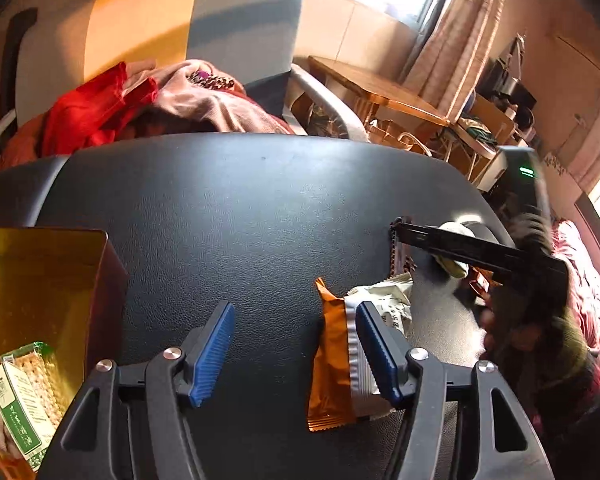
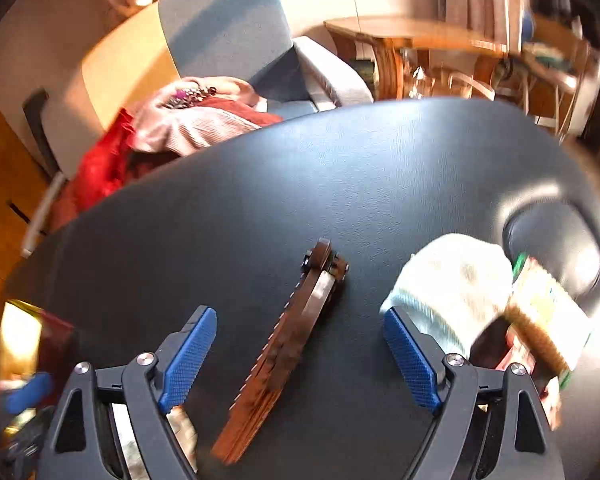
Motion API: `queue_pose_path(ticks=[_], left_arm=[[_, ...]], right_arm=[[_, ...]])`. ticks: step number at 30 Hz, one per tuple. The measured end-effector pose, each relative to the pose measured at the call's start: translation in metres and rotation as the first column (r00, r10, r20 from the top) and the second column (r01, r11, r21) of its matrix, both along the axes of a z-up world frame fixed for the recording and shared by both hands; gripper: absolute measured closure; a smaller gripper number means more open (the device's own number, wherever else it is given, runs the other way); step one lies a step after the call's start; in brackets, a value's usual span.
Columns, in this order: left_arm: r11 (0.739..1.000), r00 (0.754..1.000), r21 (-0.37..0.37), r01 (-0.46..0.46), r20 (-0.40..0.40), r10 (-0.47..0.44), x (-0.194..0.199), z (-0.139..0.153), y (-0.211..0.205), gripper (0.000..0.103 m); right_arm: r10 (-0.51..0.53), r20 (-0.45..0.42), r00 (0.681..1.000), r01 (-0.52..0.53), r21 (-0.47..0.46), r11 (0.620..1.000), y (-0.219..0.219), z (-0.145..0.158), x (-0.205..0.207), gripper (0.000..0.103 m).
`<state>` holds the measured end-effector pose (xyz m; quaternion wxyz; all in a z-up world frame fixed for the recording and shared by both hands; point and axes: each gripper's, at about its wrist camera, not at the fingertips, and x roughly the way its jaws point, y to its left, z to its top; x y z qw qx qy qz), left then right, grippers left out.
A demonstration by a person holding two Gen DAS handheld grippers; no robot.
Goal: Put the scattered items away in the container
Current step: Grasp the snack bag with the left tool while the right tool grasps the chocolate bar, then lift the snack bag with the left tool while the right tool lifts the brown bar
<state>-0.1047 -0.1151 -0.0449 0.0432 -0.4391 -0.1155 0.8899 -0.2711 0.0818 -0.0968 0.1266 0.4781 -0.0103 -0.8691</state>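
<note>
My left gripper is open above the black table, empty. An orange snack packet and a silver packet lie by its right finger, with a white printed packet behind. The gold box stands at the left and holds a green-and-white cracker packet. My right gripper is open over a brown serrated packet that lies between its fingers. A white cloth roll and a red-green snack pack lie to its right. The right gripper also shows in the left wrist view.
A grey armchair piled with red and pink clothes stands behind the table. A wooden side table with clutter is at the back right. The table has an oval recess at right.
</note>
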Motion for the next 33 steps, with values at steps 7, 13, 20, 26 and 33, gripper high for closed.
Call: queue_pose_path(ticks=[7,13,20,26,33], left_arm=[[1.000,1.000,-0.010,-0.004,0.024,0.004,0.009,-0.006,-0.009,0.038],[1.000,1.000,0.004,0.001,0.030,-0.002,0.017,-0.009,-0.010,0.038],[0.992,0.992,0.013,0.122,0.016,-0.122,0.026,-0.007,0.015,0.028],[0.943,0.950,-0.128,0.308,-0.002,-0.311,0.018,0.001,0.049,0.023],[0.816,0.849,-0.236,0.527,0.104,-0.518,0.000,-0.001,0.083,0.023]], right_arm=[[-0.006,0.092,0.996,0.000,0.057,0.998,-0.017,-0.022,-0.030,0.029],[0.072,0.063,0.995,-0.080,0.138,0.987,-0.013,-0.021,-0.001,0.069],[0.164,0.081,0.983,-0.176,0.173,0.969,0.017,-0.021,0.063,0.077],[0.148,0.085,0.985,-0.151,0.038,0.988,0.059,-0.020,0.109,0.073],[0.137,0.069,0.988,-0.133,-0.058,0.989,0.072,-0.022,0.127,0.047]])
